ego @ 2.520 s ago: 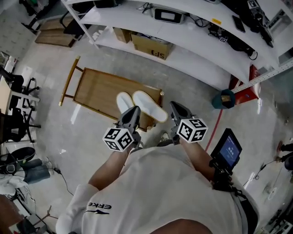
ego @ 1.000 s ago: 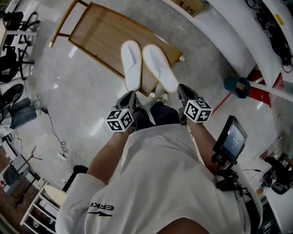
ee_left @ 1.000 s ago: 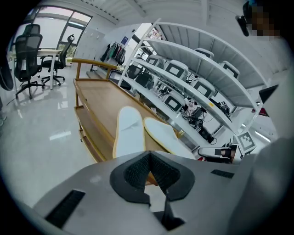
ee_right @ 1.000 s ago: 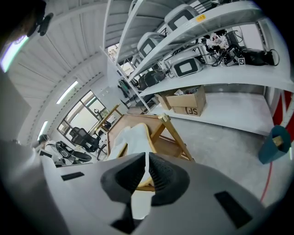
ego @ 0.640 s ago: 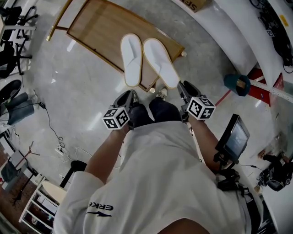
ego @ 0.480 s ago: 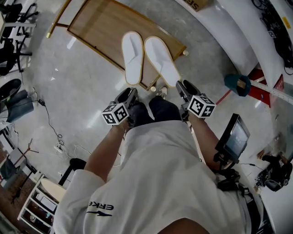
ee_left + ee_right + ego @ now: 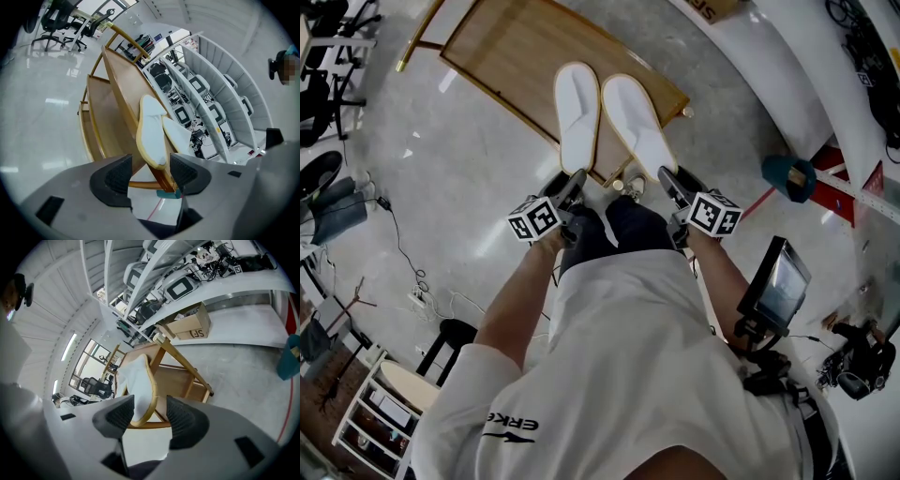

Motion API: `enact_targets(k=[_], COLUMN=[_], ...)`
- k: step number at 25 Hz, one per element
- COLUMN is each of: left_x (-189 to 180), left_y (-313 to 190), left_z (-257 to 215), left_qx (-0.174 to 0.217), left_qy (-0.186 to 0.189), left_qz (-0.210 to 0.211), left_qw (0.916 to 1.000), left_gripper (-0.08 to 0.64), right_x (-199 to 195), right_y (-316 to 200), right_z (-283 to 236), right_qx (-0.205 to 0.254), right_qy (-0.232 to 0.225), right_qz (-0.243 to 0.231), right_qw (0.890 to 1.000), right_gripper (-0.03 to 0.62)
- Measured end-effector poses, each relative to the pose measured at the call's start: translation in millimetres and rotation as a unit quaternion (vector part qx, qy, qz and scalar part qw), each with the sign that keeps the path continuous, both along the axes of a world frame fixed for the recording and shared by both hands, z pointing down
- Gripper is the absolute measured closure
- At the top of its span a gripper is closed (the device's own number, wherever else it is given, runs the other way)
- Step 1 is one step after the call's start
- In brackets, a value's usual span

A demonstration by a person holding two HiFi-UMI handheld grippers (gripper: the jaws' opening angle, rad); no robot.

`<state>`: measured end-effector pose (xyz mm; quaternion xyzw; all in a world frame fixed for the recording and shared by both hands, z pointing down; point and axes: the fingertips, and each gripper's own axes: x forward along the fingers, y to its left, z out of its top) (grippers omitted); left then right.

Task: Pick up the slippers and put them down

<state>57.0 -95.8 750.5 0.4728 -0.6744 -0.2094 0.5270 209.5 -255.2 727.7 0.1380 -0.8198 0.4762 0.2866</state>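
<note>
The two white slippers lie side by side on top of the low wooden trolley [image 7: 502,52], soles down. The left slipper [image 7: 578,112] and the right slipper [image 7: 637,122] are just beside each other. Their heels are at the trolley's near edge and their toes point toward its middle. With the heels outward, each slipper can be reached from that near side without leaning over the trolley.

The left gripper [image 7: 575,180] hangs just off the trolley's near edge, behind the left slipper's heel. Its jaws stand apart and have just been opening. In the left gripper view the heel [image 7: 152,140] shows in the gap between them, but neither pad presses on it.

The right gripper [image 7: 667,178] sits the same way behind the other heel [image 7: 138,380]. Its jaws are also wide and have just been opening, and the heel sits loose in the gap.

Both slippers rest on the trolley by their own weight, so the putting-down looks done. Only drawing back off the near edge seems left.
</note>
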Motion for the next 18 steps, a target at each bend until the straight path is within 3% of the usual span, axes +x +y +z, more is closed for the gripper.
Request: enact_targets(k=[9, 13, 18], left_x=[-12.1, -14.1, -21.1], left_y=[-7.7, -3.5, -5.4], left_z=[8.8, -3.7, -4.7], left_qx=[0.001, 0.001, -0.001], left_qy=[0.022, 0.010, 0.000], left_qz=[-0.022, -0.023, -0.020], left_qw=[0.9995, 0.9997, 0.9998], left_gripper=[0.337, 0.427, 0.470], right_x=[-3.5, -1.3, -4.0], right_y=[2.8, 4.8, -0.2], right_z=[9.5, -0.6, -0.3], right_qx=[-0.020, -0.016, -0.012], right_qy=[0.009, 0.007, 0.003], right_qz=[-0.006, -0.007, -0.003], right_qw=[1.000, 1.000, 1.000], right_gripper=[0.397, 0.432, 0.477])
